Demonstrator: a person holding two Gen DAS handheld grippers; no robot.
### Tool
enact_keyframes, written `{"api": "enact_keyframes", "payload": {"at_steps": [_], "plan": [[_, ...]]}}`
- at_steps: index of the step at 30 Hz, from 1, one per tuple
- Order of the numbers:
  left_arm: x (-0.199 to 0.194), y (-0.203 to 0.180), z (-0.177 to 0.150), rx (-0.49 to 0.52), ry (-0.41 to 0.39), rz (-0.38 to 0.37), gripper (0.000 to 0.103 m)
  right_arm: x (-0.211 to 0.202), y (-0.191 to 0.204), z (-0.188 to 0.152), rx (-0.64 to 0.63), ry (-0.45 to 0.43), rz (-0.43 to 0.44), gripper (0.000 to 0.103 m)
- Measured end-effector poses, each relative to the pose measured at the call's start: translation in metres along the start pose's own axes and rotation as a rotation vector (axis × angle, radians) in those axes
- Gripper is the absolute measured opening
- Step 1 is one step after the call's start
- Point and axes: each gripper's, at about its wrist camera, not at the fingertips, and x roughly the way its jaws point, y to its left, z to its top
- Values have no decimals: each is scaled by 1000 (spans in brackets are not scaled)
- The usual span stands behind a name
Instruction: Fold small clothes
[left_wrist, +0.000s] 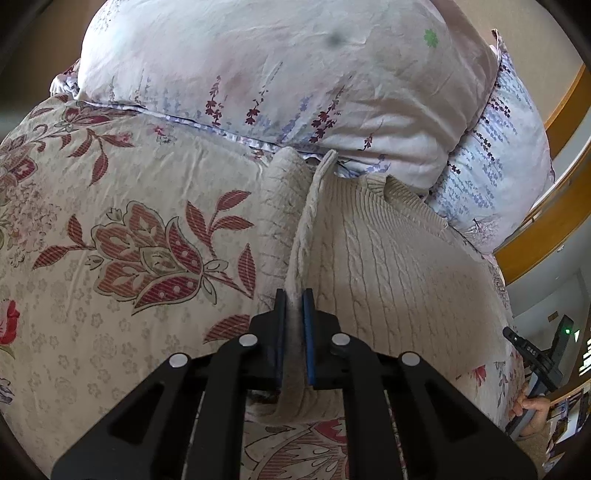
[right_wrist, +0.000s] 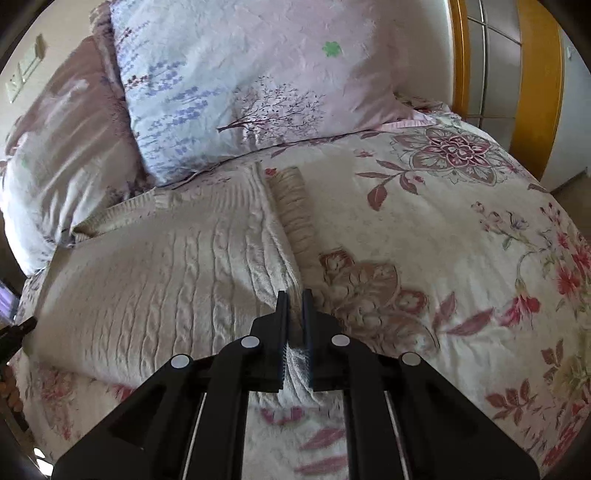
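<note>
Both grippers pinching opposite edges of a cream cable-knit sweater on a floral bedspread.

The cream cable-knit sweater (left_wrist: 399, 258) is lying flat on the beige bedspread with red flower print (left_wrist: 122, 206), its far end near the pale floral pillows (left_wrist: 280, 74). The left gripper (left_wrist: 294, 295) is clamping its blue-padded jaws on a raised fold at the sweater's left edge. The right gripper (right_wrist: 294, 295) is clamping on the sweater's right edge, beside a ribbed cuff (right_wrist: 291, 206). The person's hand (left_wrist: 532, 410) is showing at far right in the left wrist view.
</note>
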Motion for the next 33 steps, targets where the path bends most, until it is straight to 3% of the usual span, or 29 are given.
{"api": "enact_keyframes", "payload": {"at_steps": [4, 6, 8, 11, 13, 16, 19, 21, 24, 27, 30, 33], "plan": [[-2, 1, -3, 2, -4, 0, 11, 5, 9, 0, -58, 25, -55, 9], [-8, -1, -3, 11, -15, 7, 13, -4, 13, 2, -59, 10, -77, 17], [-19, -7, -1, 34, -53, 17, 29, -16, 17, 4, -56, -36, -54, 34], [-30, -23, 1, 83, -106, 10, 43, -25, 35, 6, -108, -70, -8, 40], [-28, -34, 2, 110, -104, 1, 47, -23, 55, 6, -172, -64, 20, 40], [-17, -44, -1, 133, -74, -5, 48, -13, 73, 3, -230, -43, 26, 40], [-2, -43, -8, 131, -27, 15, 48, 11, 78, -7, -274, 58, -24, 52], [2, -39, -13, 134, -16, 13, 48, 10, 76, -15, -281, 35, -10, 54], [1, -40, -18, 152, -20, 17, 48, 6, 72, -20, -272, 72, 4, 56], [-4, -36, -14, 120, -17, -20, 54, 4, 74, -19, -270, 95, -4, 58], [-13, -21, -1, 18, -40, -87, 61, -1, 80, -9, -253, 81, 13, 58], [-15, -5, 13, -58, -64, -68, 67, -2, 97, 0, -269, 56, 56, 61]]}}
